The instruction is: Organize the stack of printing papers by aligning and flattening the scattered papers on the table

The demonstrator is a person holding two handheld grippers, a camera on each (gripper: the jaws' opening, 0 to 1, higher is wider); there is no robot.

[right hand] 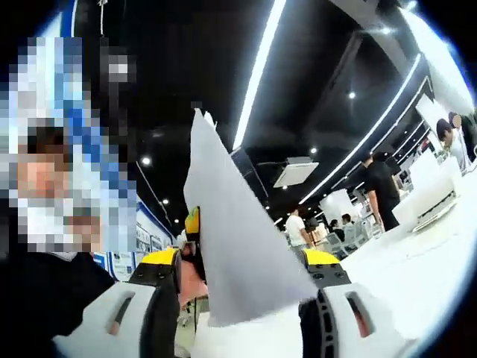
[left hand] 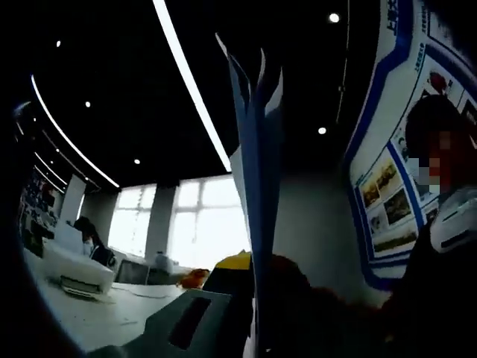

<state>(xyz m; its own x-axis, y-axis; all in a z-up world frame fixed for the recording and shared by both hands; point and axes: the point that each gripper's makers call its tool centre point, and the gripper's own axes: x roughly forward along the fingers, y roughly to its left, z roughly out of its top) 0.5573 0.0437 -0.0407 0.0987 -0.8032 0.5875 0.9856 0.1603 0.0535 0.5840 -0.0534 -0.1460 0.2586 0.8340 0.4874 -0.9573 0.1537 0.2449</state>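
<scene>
- Right gripper (right hand: 237,317), right gripper view: white jaws with yellow-capped housings stand either side of the papers (right hand: 235,253). The sheets rise between them, broad face toward the lens. Whether the jaws press the sheets or just flank them, I cannot tell.
- Left gripper (left hand: 223,321), left gripper view: the same papers (left hand: 257,194) appear edge-on, thin blue-white sheets fanning apart at the top. One grey jaw shows at lower left; the rest is dark. Grip state: cannot tell.
- Judgement: the stack is held upright off the table (left hand: 97,317), likely so the edges can be squared by tapping down.
- View differences: the left gripper view exposes the splayed, unaligned top edges; the right gripper view gives the sheet face.
- Far: printer (left hand: 74,268) and windows (left hand: 201,220) in the left gripper view; standing people (right hand: 381,190) and ceiling light strips (right hand: 257,71) in the right.
</scene>
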